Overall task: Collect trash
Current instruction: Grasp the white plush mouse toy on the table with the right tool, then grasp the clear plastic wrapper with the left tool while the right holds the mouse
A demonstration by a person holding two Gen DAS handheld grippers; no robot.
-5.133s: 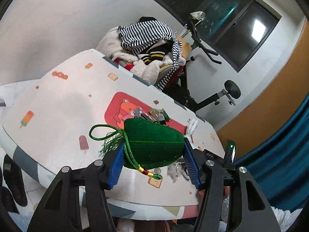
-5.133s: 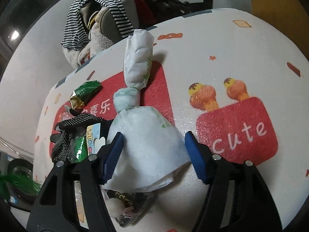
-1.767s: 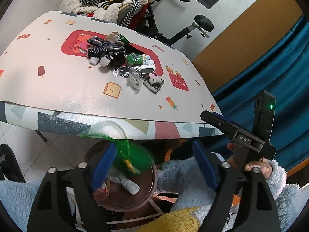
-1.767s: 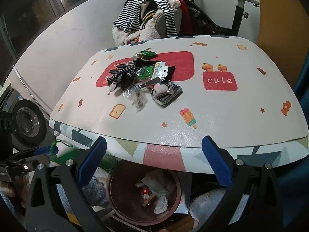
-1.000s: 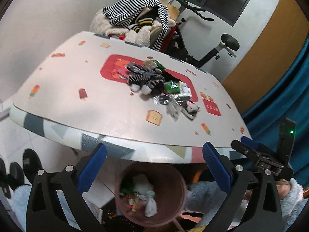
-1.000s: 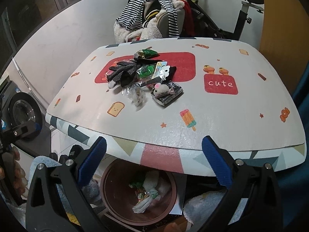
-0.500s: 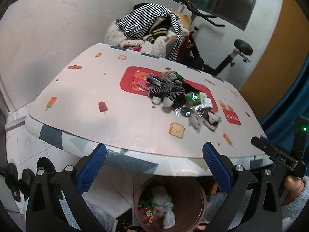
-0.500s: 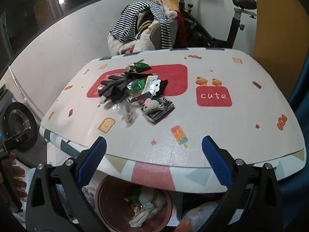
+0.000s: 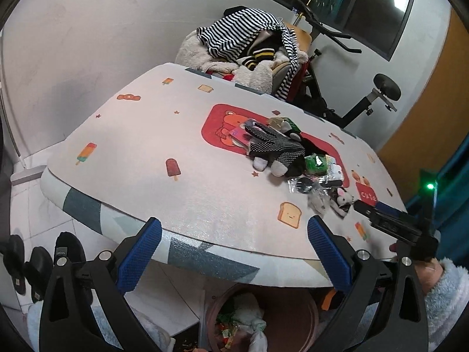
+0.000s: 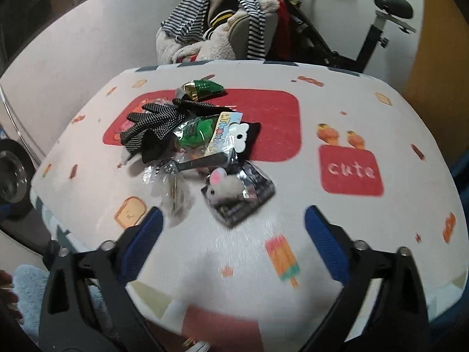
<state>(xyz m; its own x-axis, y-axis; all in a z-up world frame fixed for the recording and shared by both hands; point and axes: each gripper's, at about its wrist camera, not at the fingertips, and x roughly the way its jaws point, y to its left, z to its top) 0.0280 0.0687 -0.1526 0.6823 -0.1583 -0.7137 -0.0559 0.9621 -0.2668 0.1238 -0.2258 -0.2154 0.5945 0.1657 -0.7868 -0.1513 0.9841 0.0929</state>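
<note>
Both grippers come back up from the bin to table height, empty. Left gripper (image 9: 234, 237) has jaws wide apart, nothing between them; right gripper (image 10: 231, 231) likewise spread and empty, now closer to the pile than half a second ago. The green pouch and white tissue wad held earlier are gone from the jaws, and the bin (image 9: 296, 316) under the table edge holds trash, so two drops look done. Remaining trash sits mid-table (image 10: 351, 88): black dotted glove (image 10: 155, 123), green wrapper (image 10: 205, 88), clear plastic (image 10: 173, 193), mouse toy packet (image 10: 234, 190). Next pick probably the packet, nearest the right gripper.
</note>
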